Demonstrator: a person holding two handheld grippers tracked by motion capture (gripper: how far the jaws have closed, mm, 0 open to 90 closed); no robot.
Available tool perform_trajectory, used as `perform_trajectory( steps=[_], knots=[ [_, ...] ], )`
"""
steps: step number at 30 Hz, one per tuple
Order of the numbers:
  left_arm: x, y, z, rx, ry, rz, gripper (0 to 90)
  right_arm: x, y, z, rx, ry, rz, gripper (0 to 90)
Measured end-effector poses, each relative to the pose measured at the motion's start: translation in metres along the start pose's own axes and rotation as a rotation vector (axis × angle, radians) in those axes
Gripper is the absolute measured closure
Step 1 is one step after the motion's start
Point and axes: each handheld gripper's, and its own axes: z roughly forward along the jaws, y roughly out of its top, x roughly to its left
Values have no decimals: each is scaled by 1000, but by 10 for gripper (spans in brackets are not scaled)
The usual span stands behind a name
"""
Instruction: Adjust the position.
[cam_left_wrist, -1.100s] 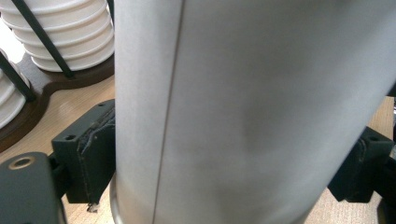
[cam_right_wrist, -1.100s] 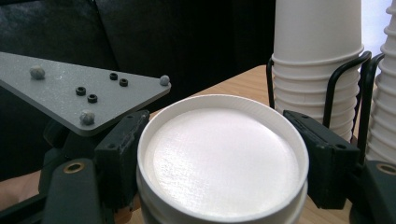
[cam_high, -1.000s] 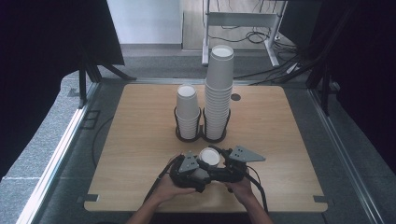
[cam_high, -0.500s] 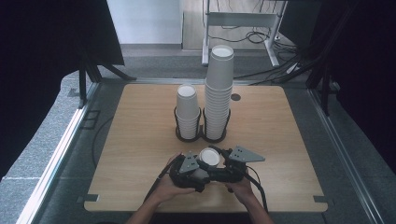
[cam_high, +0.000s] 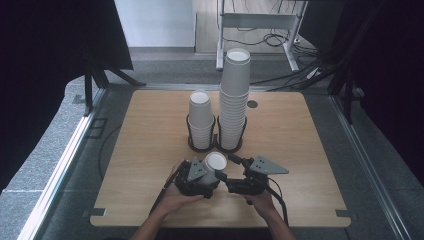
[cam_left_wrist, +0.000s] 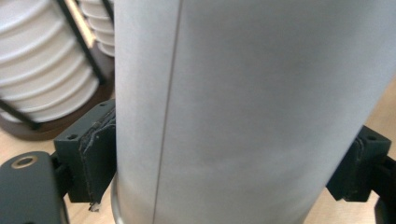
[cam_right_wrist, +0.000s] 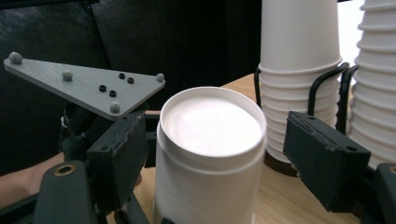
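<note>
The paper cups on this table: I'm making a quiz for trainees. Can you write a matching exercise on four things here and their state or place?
Things:
1. short cup stack
2. tall cup stack
3. single paper cup
4. right gripper

States:
a. clamped in the left gripper
b. jaws open, either side of the cup's rim
c. in the holder's left ring
d. in the holder's right ring

Pairs: 1-c, 2-d, 3-a, 4-b

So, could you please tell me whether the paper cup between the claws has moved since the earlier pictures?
No. The paper cup sits at the same spot in front of the cup holder, held in the left claw.
</note>
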Motion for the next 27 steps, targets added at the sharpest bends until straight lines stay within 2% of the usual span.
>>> perform_trajectory(
  steps=[3,9,18,27],
  knots=[
    [2,-1,-1,5,32,13,121,-1,0,-1,8,-16,-16,218],
    [4,-4,0,27,80,41,121,-3,-1,-1,66,-34,-56,216],
    [1,-3,-3,23,168,108,122,-6,-4,2,120,-44,-61,216],
    [1,-4,-4,30,189,121,122,-9,-6,2,140,-46,-56,216]
  ],
)
